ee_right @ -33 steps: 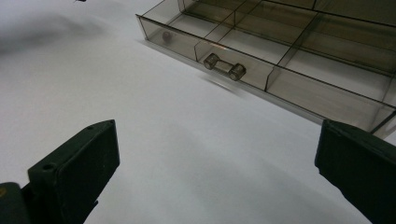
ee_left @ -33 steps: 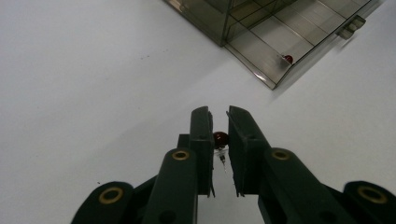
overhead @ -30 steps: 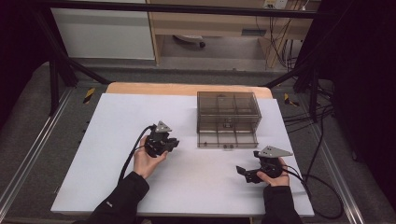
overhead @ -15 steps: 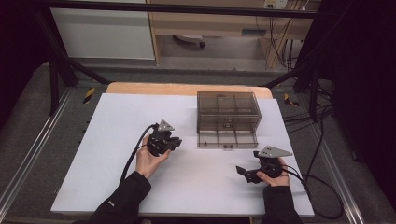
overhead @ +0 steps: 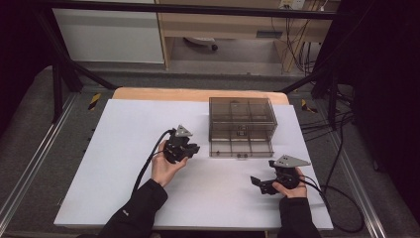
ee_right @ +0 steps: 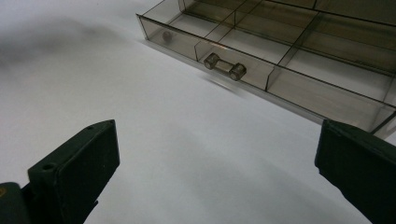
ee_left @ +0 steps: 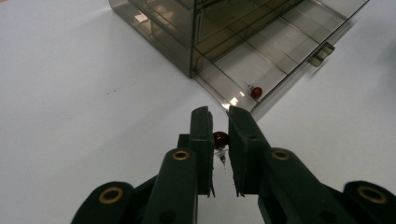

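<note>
Since the earlier frames, left claw [overhead: 190, 148] has edged toward the drawer box [overhead: 241, 119]; right claw [overhead: 261, 183] has kept its place, jaws wide apart and empty. Left claw is closed on a small red-headed pin [ee_left: 220, 138], held above the worktop [overhead: 124, 139] just short of the open drawer [ee_left: 275, 56]. Risk: so slight a pin may twist or slip from the pads, falling outside the drawer. Count: two pins, one held, one [ee_left: 256, 92] in the drawer; one box; two claws.
</note>
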Motion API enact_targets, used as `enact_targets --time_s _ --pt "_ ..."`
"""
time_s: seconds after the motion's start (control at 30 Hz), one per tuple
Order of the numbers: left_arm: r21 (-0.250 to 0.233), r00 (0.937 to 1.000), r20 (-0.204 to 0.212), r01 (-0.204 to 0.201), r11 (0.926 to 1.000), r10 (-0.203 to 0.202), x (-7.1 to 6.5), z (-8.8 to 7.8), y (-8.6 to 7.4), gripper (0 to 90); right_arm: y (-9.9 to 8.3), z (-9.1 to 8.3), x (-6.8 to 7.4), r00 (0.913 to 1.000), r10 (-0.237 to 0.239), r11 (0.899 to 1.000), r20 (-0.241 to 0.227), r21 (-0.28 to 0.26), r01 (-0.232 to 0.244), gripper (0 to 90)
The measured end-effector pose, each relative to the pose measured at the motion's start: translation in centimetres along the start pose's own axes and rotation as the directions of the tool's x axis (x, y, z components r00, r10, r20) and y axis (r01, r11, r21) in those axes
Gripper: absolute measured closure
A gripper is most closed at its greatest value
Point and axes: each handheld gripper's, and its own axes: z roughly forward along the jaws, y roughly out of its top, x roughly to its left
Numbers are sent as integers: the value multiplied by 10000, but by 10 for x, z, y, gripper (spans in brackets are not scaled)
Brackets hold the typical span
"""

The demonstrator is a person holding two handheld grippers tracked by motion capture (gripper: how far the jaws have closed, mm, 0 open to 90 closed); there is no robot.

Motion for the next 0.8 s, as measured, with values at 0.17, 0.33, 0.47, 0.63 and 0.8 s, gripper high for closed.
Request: enact_targets --time_s 0.17,0.33,0.47,0.63,0.8 --pt "10 10000 63 -19 10000 19 -3 3 5 796 0 0 0 10000 0 10000 -10 0 0 6" --pt "-16 9999 92 -53 10000 53 -5 5 11 796 0 0 0 10000 -2 10000 -13 -2 2 6" --pt "0 9999 117 -107 9999 107 -8 7 16 796 0 0 0 10000 6 10000 -13 -1 -6 6" --pt "-27 9998 154 -146 9999 147 -11 9 21 796 0 0 0 10000 11 10000 -19 -5 -11 6" --pt "-97 9997 223 -89 9999 91 -14 12 27 796 0 0 0 10000 16 10000 -19 -10 -16 6"
